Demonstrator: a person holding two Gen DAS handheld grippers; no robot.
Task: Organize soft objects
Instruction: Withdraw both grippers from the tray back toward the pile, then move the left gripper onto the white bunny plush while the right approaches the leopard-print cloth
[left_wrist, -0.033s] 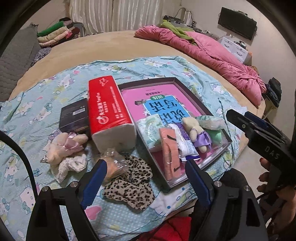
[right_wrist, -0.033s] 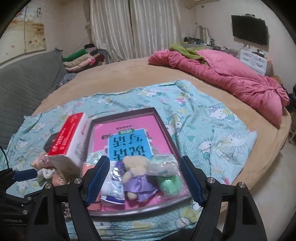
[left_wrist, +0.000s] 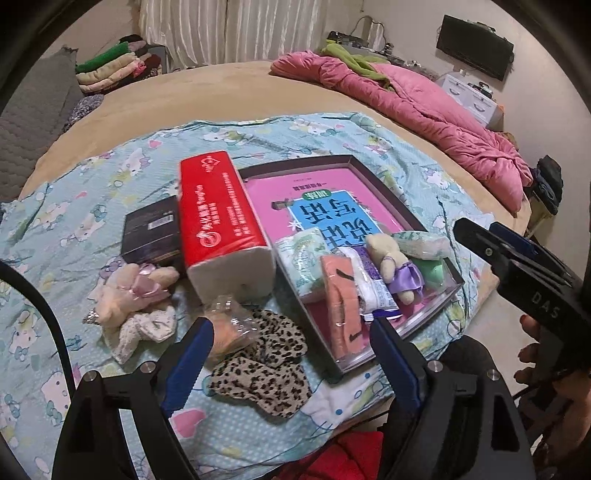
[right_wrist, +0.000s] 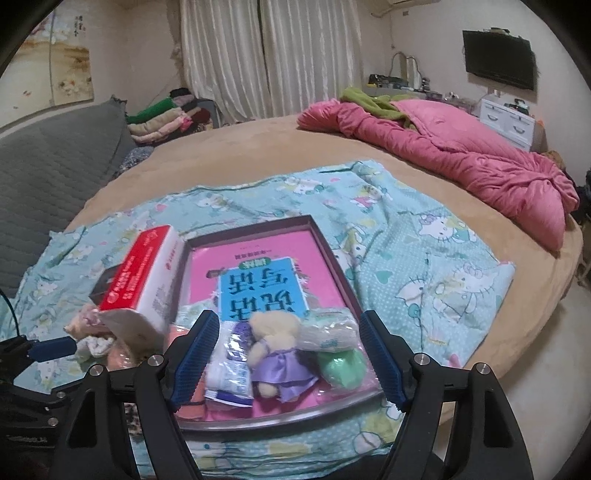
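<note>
- Grippers: the left gripper (left_wrist: 291, 354) hovers with its jaws spread wide and nothing between the pads; the leopard-print cloth (left_wrist: 262, 365) and a crinkly clear packet (left_wrist: 227, 325) lie on the bedspread beneath the gap.
- The right gripper (right_wrist: 288, 354) also stands wide apart and empty, above the near end of the tray (right_wrist: 325, 240).
- In the left wrist view the tray (left_wrist: 373, 173) sits at centre; along its 5 o'clock end lie an orange cloth (left_wrist: 341, 306), a white pack (left_wrist: 373, 288), a plush bear in purple (left_wrist: 397, 264) and a green soft piece (left_wrist: 432, 271).
- A red tissue pack (left_wrist: 218, 218) lies just at the tray's 9 o'clock side, with a dark box (left_wrist: 153, 230) further out.
- A cream plush toy (left_wrist: 129, 295) lies at 8 o'clock on the patterned bedspread (left_wrist: 92, 177), outside the tray.
</note>
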